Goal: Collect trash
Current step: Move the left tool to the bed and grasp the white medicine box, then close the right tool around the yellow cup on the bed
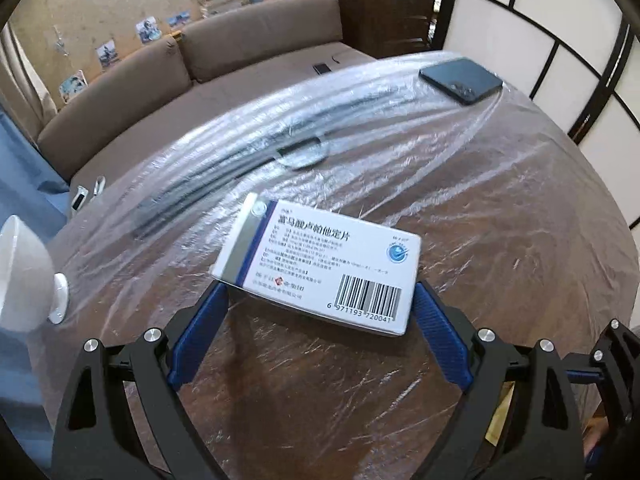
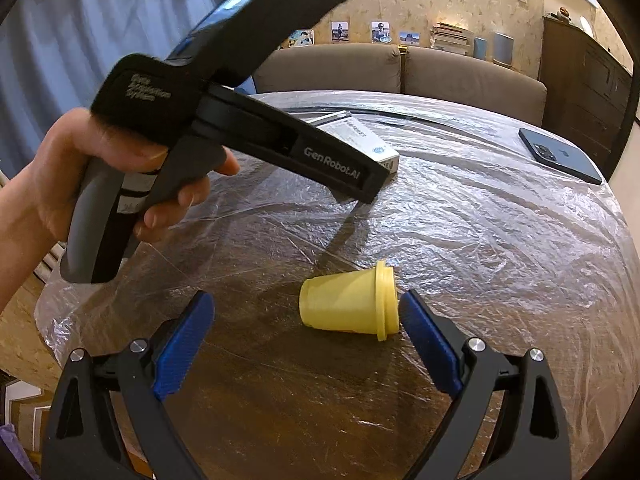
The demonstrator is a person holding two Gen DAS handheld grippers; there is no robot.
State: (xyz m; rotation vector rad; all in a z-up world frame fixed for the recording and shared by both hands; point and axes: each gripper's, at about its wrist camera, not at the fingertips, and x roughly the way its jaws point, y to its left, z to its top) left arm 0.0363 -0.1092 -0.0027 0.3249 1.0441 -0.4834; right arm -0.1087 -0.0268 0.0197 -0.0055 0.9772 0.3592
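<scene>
In the left wrist view the left gripper (image 1: 316, 300) is spread just wide enough to bracket the near end of the medicine box (image 1: 320, 268), which lies flat on the plastic-covered surface (image 1: 500, 240); the blue pads look to be at or just beside the box's two side edges, though firm contact cannot be confirmed. To do this grasp well, I would close squarely across the box's width, keeping the pads level with the cardboard walls so it does not twist or slide on the slippery film. Beyond the box lie a dark phone (image 1: 460, 80) and, to the box's left, a white bowl (image 1: 24, 272). In the right wrist view the right gripper (image 2: 304, 312) is spread wide and holds nothing; a yellow cup (image 2: 348, 304) lies on its side between the pads, its rim close to the right pad. The medicine box sits well beyond the cup, partly hidden by the left hand (image 2: 80, 168) and its tool.
</scene>
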